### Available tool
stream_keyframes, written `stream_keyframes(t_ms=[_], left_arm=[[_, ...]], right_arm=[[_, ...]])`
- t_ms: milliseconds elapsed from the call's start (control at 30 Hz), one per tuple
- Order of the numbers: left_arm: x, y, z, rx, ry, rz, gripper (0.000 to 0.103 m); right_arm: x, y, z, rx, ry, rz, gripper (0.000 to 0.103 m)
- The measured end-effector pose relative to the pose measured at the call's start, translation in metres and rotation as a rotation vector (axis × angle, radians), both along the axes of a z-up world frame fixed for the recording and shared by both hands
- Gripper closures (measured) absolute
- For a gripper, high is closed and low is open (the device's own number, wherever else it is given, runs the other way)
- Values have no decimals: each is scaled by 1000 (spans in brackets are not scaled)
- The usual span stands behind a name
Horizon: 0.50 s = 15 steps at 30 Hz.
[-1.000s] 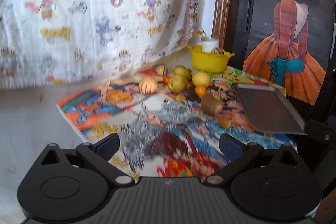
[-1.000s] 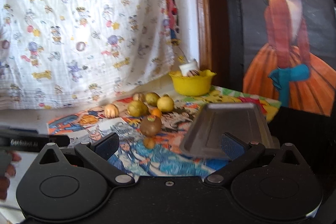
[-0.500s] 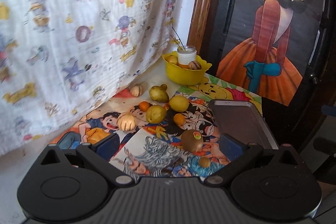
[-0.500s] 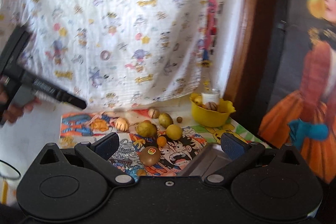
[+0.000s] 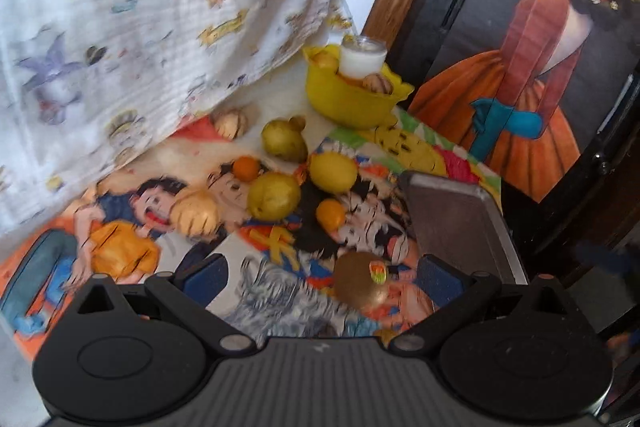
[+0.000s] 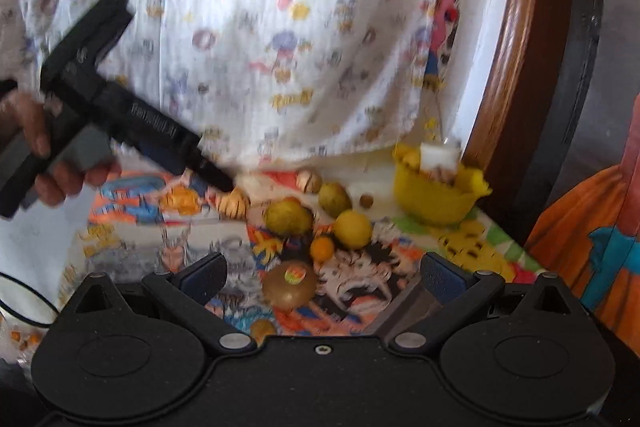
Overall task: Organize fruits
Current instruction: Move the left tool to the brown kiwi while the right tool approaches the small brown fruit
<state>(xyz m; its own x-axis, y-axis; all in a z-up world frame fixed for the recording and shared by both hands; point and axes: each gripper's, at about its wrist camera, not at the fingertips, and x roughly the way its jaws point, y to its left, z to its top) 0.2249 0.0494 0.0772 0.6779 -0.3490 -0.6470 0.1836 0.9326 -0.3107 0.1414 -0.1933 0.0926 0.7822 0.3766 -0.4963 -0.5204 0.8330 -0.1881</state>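
Several fruits lie on a cartoon-print mat (image 5: 120, 251). Among them are a brown fruit with a sticker (image 5: 360, 285) (image 6: 290, 287), a lemon (image 5: 333, 171) (image 6: 353, 229), two yellow-green fruits (image 5: 274, 195) (image 5: 284, 141) and small oranges (image 5: 331, 214) (image 6: 322, 249). My left gripper (image 5: 322, 281) is open and empty, and the brown fruit sits just ahead between its fingers, nearer the right one. My right gripper (image 6: 323, 277) is open too, with the same fruit in front of it. A hand holds the left gripper (image 6: 218, 179) at the left of the right wrist view.
A yellow bowl (image 5: 344, 107) (image 6: 432, 203) holding a white jar and fruit stands at the back by a wooden frame. A grey tray (image 5: 456, 223) (image 6: 404, 315) lies to the right of the fruits. A printed cloth hangs behind. A white bowl rim (image 6: 24, 303) shows far left.
Both grippers have come closer to the fruits. The left one swung right and forward, so the brown fruit now lies between its fingers. Both stay open.
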Motion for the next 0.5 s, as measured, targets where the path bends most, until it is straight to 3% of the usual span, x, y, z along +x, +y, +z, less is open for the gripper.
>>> stream_keyframes(t_ms=[233, 367, 500], left_arm=[[26, -22, -33, -27, 40, -110, 1], [40, -34, -45, 0, 42, -116, 1], [55, -45, -58, 82, 68, -151, 1]], right_arm=[[14, 19, -43, -48, 61, 42, 1], [22, 16, -60, -31, 125, 31, 4], [25, 15, -75, -29, 175, 37, 11]])
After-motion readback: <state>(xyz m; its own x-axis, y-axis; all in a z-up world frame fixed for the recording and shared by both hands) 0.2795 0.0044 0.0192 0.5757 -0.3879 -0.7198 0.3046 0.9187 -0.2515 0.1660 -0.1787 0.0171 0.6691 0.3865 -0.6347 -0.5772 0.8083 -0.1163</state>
